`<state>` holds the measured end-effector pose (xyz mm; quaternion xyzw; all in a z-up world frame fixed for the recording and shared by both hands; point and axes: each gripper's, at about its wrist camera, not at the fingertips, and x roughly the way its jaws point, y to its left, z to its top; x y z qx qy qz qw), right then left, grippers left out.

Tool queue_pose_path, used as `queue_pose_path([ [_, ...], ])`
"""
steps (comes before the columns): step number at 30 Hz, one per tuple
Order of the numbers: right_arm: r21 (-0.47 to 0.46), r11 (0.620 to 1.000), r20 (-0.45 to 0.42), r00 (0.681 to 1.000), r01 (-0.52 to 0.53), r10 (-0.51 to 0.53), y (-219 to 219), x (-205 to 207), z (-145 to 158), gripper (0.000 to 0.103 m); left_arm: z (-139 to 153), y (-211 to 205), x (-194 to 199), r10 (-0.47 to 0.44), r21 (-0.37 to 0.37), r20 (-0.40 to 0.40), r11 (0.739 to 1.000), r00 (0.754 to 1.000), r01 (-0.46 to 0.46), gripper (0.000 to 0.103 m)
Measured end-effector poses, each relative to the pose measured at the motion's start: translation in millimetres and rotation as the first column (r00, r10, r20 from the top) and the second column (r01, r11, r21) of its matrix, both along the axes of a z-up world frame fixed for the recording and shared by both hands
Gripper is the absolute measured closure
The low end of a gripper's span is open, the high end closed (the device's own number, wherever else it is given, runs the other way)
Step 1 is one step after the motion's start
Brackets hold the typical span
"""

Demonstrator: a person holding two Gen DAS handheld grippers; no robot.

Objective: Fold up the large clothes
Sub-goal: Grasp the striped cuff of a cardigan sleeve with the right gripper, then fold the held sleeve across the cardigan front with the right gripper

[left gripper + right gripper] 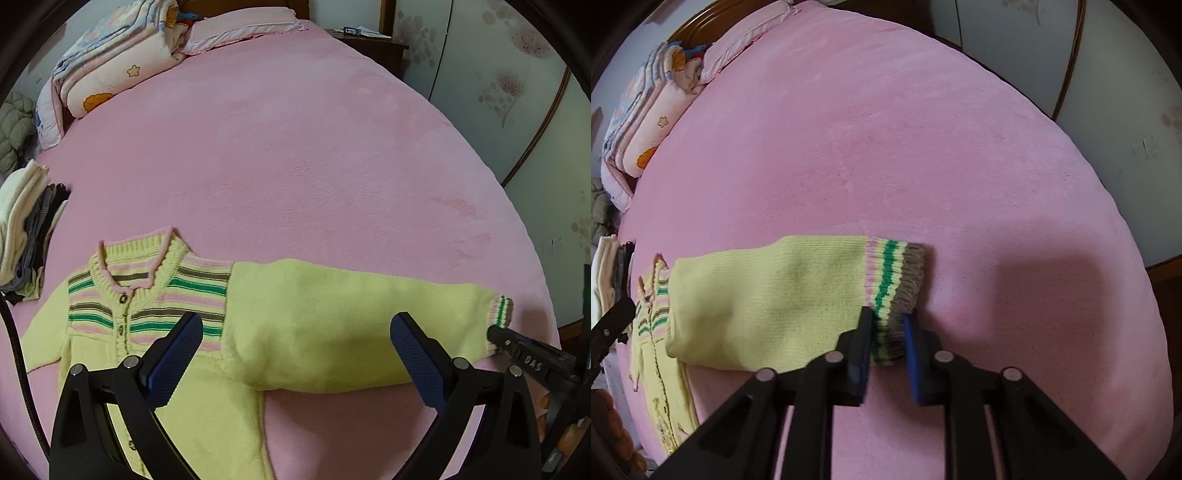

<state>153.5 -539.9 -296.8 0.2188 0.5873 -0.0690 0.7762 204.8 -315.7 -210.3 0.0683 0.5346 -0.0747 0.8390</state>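
A yellow-green knitted cardigan (192,354) with pink, green and brown stripes lies flat, front up, on the pink bed (295,147). Its right sleeve (351,317) stretches out sideways. My left gripper (295,343) is open and hovers above the sleeve near the armpit, touching nothing. My right gripper (888,332) is shut on the striped cuff (897,280) at the sleeve's end. The right gripper's tip also shows in the left wrist view (496,332) at the cuff. The sleeve (768,295) runs left from the cuff toward the cardigan's body (661,369).
A stack of folded clothes (26,229) sits at the bed's left edge. Folded quilts (110,62) and a pink pillow (240,29) lie at the head. A nightstand (369,44) and wardrobe doors (498,92) stand to the right of the bed.
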Motion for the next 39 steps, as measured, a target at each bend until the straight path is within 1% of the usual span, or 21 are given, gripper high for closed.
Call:
queue_pose_path([
  [3, 0.024, 0.999, 0.022, 0.999, 0.029, -0.029, -0.1, -4.8, 14.3, 0.092, 5.4, 5.9, -1.9, -0.005, 0.024, 0.011, 1.000, 1.000, 0.005, 0.002],
  [6, 0.066, 0.997, 0.091, 0.995, 0.036, -0.042, 2.5, -9.5, 43.8, 0.092, 11.1, 14.9, -3.8, -0.009, 0.050, 0.010, 0.999, 1.000, 0.008, 0.002],
  [9, 0.097, 0.995, 0.183, 0.983, -0.012, -0.006, 20.3, -11.7, 83.5, 0.092, 16.6, 29.5, -5.4, 0.000, 0.058, -0.006, 0.998, 1.000, 0.000, 0.002],
  [12, 0.100, 0.990, 0.266, 0.961, -0.100, 0.071, 54.3, -10.3, 122.7, 0.092, 24.8, 52.1, -9.2, 0.015, 0.048, -0.015, 0.999, 1.000, -0.015, 0.002],
  [15, 0.092, 0.979, 0.313, 0.939, -0.180, 0.143, 96.9, -2.6, 145.4, 0.092, 32.3, 76.2, -13.1, 0.027, 0.048, -0.011, 0.998, 1.000, -0.026, 0.002],
  [19, 0.086, 0.959, 0.352, 0.909, -0.270, 0.224, 154.3, 10.3, 155.0, 0.092, 40.4, 127.0, -16.0, 0.058, 0.040, 0.009, 0.997, 0.998, -0.059, 0.002],
  [21, 0.077, 0.948, 0.355, 0.896, -0.310, 0.265, 185.2, 14.9, 152.3, 0.092, 38.5, 154.4, -15.0, 0.082, 0.023, 0.006, 0.996, 0.997, -0.082, 0.002],
  [24, 0.094, 0.931, 0.350, 0.887, -0.352, 0.301, 227.1, 25.5, 134.0, 0.092, 29.9, 199.5, -12.4, 0.123, -0.031, -0.012, 0.992, 0.992, -0.124, 0.002],
  [26, 0.104, 0.922, 0.326, 0.889, -0.372, 0.321, 258.9, 36.0, 115.1, 0.092, 22.1, 228.0, -9.9, 0.161, -0.068, -0.028, 0.984, 0.987, -0.163, 0.002],
  [28, 0.114, 0.915, 0.293, 0.893, -0.386, 0.341, 285.3, 41.2, 93.4, 0.092, 15.5, 253.0, -9.1, 0.199, -0.085, -0.033, 0.976, 0.979, -0.202, 0.002],
  [30, 0.109, 0.906, 0.269, 0.890, -0.408, 0.369, 307.6, 41.9, 75.0, 0.092, 10.2, 273.4, -8.6, 0.237, -0.090, -0.027, 0.967, 0.971, -0.238, 0.002],
  [32, 0.094, 0.894, 0.241, 0.882, -0.437, 0.406, 332.1, 42.9, 58.5, 0.092, 5.2, 285.7, -8.5, 0.256, -0.096, -0.032, 0.961, 0.966, -0.258, 0.002],
  [33, 0.076, 0.889, 0.232, 0.875, -0.451, 0.424, 337.1, 40.3, 51.4, 0.092, 2.6, 289.1, -8.1, 0.258, -0.101, -0.038, 0.960, 0.965, -0.261, 0.002],
  [34, 0.049, 0.886, 0.219, 0.870, -0.461, 0.441, 347.4, 43.3, 46.2, 0.088, -1.8, 292.4, -7.9, 0.256, -0.107, -0.052, 0.960, 0.965, -0.260, 0.002],
  [35, 0.019, 0.882, 0.195, 0.867, -0.471, 0.459, 355.3, 43.4, 40.1, 0.088, -5.0, 292.6, -7.7, 0.252, -0.110, -0.065, 0.960, 0.966, -0.257, 0.002],
  [36, 0.015, 0.878, 0.176, 0.866, -0.478, 0.469, 355.9, 43.2, 34.3, 0.088, -9.0, 292.5, -7.1, 0.242, -0.118, -0.080, 0.961, 0.967, -0.250, 0.002],
  [38, 0.057, 0.878, 0.135, 0.875, -0.475, 0.465, 357.3, 44.4, 22.2, 0.080, -16.9, 288.6, -7.2, 0.219, -0.127, -0.102, 0.965, 0.971, -0.231, 0.002],
  [39, 0.066, 0.881, 0.125, 0.880, -0.468, 0.458, 355.3, 43.3, 20.2, 0.079, -20.8, 286.1, -6.0, 0.202, -0.131, -0.111, 0.968, 0.973, -0.216, 0.002],
])
